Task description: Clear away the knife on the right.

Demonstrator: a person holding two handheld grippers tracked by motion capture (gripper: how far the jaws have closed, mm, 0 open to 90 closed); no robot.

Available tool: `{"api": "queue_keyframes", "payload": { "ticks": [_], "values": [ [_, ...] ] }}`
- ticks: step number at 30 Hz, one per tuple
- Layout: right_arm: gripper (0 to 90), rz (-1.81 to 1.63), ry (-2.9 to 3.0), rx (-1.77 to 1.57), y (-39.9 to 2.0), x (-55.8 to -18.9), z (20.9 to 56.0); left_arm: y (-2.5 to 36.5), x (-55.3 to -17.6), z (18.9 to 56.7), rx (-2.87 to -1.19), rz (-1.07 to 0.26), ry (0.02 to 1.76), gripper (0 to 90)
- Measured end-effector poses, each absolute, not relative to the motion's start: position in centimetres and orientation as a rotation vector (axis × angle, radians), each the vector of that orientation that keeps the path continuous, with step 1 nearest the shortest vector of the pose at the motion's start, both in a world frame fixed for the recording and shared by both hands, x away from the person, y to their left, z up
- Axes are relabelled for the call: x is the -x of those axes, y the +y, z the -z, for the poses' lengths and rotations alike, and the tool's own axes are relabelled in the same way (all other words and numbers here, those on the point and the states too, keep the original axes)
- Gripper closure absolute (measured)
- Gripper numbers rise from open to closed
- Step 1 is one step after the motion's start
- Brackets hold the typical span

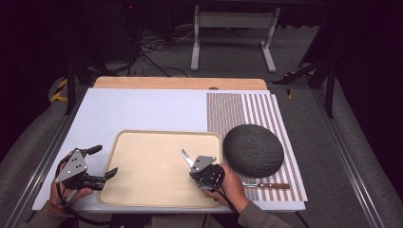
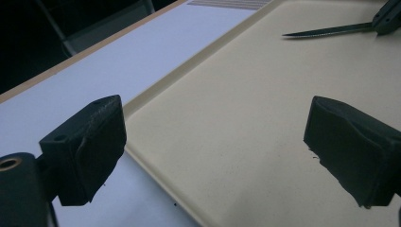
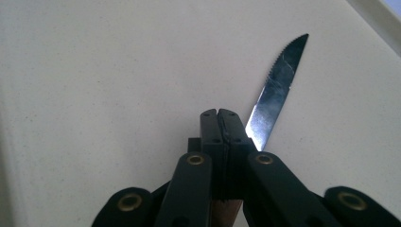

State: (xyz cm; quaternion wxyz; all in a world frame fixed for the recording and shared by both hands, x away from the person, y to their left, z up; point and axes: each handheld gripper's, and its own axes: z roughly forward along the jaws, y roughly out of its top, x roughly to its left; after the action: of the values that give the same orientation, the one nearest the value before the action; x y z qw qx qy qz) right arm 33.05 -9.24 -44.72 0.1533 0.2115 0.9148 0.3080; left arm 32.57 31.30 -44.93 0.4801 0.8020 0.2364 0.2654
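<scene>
A beige tray (image 1: pixel 142 134) lies on the white board. My right gripper (image 1: pixel 198 167) hovers over the tray's right part, shut on the wooden handle of a serrated knife (image 1: pixel 186 157). In the right gripper view the jaws (image 3: pixel 218 113) are pressed together and the blade (image 3: pixel 276 94) sticks up to the right over the tray (image 3: pixel 94 71). My left gripper (image 1: pixel 105 160) is open at the tray's left edge, holding nothing. In the left gripper view its jaws (image 2: pixel 213 137) stand wide apart over the tray rim (image 2: pixel 156 90), with the knife (image 2: pixel 326 31) far ahead.
A dark, rough, round melon-like object (image 1: pixel 253 150) rests on the striped mat (image 1: pixel 252 107) right of the tray. A second wooden-handled utensil (image 1: pixel 267 185) lies on the mat in front of it. A wooden board edge (image 1: pixel 180 83) runs along the back.
</scene>
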Motion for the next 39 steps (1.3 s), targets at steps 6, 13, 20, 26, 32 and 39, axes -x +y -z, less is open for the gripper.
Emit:
{"api": "queue_keyframes", "payload": {
  "ticks": [6, 13, 20, 26, 32, 39],
  "values": [
    [90.0, -0.873, 2.620, -0.620, -10.2, -32.8, 44.7, 31.3, -32.5, 44.9, -1.956, -0.649, 0.577, 7.4],
    [90.0, -0.875, 2.618, -0.627, -11.2, -32.6, 44.7, 31.3, -32.5, 44.9, -1.956, -0.649, 0.575, 7.5],
    [89.8, -0.878, 2.608, -0.643, -12.0, -32.6, 44.7, 31.4, -32.5, 44.9, -1.949, -0.651, 0.578, 7.6],
    [90.0, -0.871, 2.598, -0.637, -12.4, -32.5, 44.7, 31.3, -32.5, 44.9, -1.955, -0.652, 0.575, 7.6],
    [90.0, -0.875, 2.595, -0.648, -12.9, -32.4, 44.7, 31.3, -32.5, 44.9, -1.959, -0.645, 0.574, 7.7],
    [89.9, -0.870, 2.587, -0.639, -13.2, -32.4, 44.7, 31.3, -32.5, 44.9, -1.958, -0.644, 0.572, 7.7]
  ]
}}
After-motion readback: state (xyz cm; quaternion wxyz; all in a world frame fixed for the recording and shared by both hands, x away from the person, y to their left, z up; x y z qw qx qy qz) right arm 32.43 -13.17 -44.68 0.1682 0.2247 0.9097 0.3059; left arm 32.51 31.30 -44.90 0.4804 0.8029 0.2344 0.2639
